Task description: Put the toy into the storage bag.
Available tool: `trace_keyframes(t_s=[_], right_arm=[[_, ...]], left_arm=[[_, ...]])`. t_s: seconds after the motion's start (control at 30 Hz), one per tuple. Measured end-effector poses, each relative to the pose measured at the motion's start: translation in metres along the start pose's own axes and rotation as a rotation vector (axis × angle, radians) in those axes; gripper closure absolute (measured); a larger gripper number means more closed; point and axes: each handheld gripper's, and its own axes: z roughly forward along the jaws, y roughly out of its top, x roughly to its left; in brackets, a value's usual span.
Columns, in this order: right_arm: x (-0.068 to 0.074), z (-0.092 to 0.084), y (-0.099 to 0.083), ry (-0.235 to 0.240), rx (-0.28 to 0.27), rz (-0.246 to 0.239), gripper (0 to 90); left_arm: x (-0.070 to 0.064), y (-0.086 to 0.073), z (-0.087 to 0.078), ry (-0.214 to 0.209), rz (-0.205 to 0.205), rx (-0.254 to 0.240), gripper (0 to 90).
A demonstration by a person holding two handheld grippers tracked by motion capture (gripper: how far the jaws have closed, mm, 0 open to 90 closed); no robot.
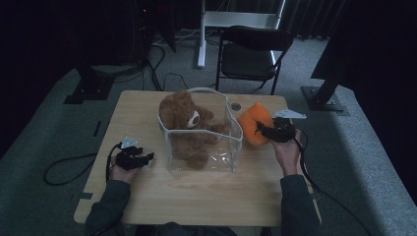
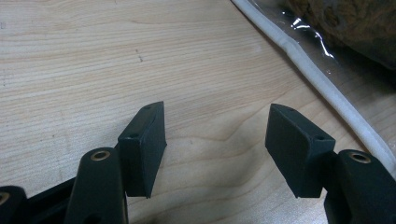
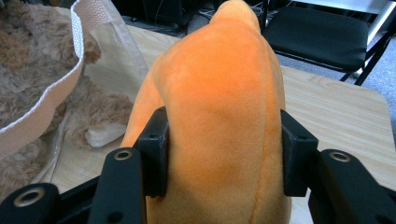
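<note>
A brown teddy bear (image 1: pixel 184 120) sits inside a clear plastic bag (image 1: pixel 231 140) with a white rim, in the middle of the wooden table (image 1: pixel 196 189). Just right of the bag lies an orange plush toy (image 1: pixel 250 127). My right gripper (image 1: pixel 261 129) is shut on that orange plush toy (image 3: pixel 224 107), with a black pad pressing into each side. My left gripper (image 1: pixel 147 157) rests low over the table to the left of the bag, its jaws open and nothing between them. In the left gripper view the left gripper (image 2: pixel 215 149) faces bare wood, with the bag's white rim (image 2: pixel 322 86) at the right.
A black folding chair (image 1: pixel 251 54) stands beyond the table's far edge. Black stand bases (image 1: pixel 322 101) sit on the grey floor at the left and right. Cables trail from both grippers off the table. A small round grommet (image 1: pixel 235 106) is set in the tabletop behind the bag.
</note>
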Motion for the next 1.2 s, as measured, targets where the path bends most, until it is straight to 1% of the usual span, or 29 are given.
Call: trace_keyframes(t_s=[0.63, 0.97, 1.2], right_arm=[[0.003, -0.008, 0.011, -0.005, -0.024, -0.020, 47.6], [0.003, -0.016, 0.018, -0.014, -0.038, -0.031, 47.6], [0.004, -0.018, 0.021, -0.015, -0.044, -0.040, 47.6]], left_arm=[[0.000, 0.000, 0.000, 0.001, 0.000, 0.000, 38.7], [0.000, 0.000, 0.000, 0.002, 0.001, 0.000, 38.7], [0.000, 0.000, 0.000, 0.001, 0.000, 0.000, 38.7]])
